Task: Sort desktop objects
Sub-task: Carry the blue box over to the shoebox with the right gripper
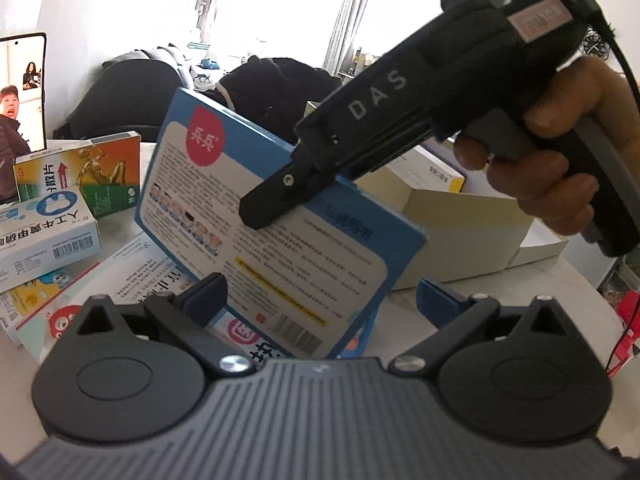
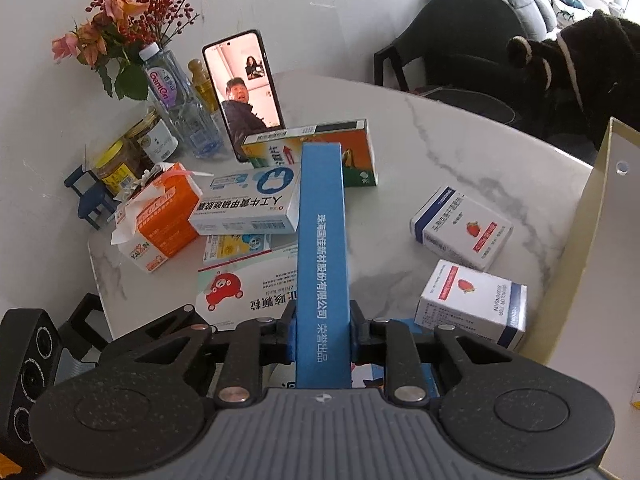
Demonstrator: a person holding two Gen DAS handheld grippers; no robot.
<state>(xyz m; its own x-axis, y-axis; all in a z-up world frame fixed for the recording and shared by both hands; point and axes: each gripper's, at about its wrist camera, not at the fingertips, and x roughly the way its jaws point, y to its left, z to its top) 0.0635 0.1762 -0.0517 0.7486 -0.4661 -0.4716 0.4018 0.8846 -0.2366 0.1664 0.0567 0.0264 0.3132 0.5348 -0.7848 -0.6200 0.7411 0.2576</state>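
One flat blue box (image 2: 320,248), edge-up, long axis pointing away, is clenched in the right claw (image 2: 322,330); left claw (image 1: 320,292) released.

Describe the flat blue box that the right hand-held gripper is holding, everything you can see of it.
The blue box is a thin, flat carton, apparently printed cardboard. Its broad face has a white panel of small text, a red round logo, a row of small cartoon faces, a yellow strip and a barcode. Its narrow blue edge carries white Chinese characters. The right hand-held gripper is shut on it, pads pressing both broad faces. It is held tilted above the medicine boxes on the white marble table, and the left hand-held gripper is open beneath it.
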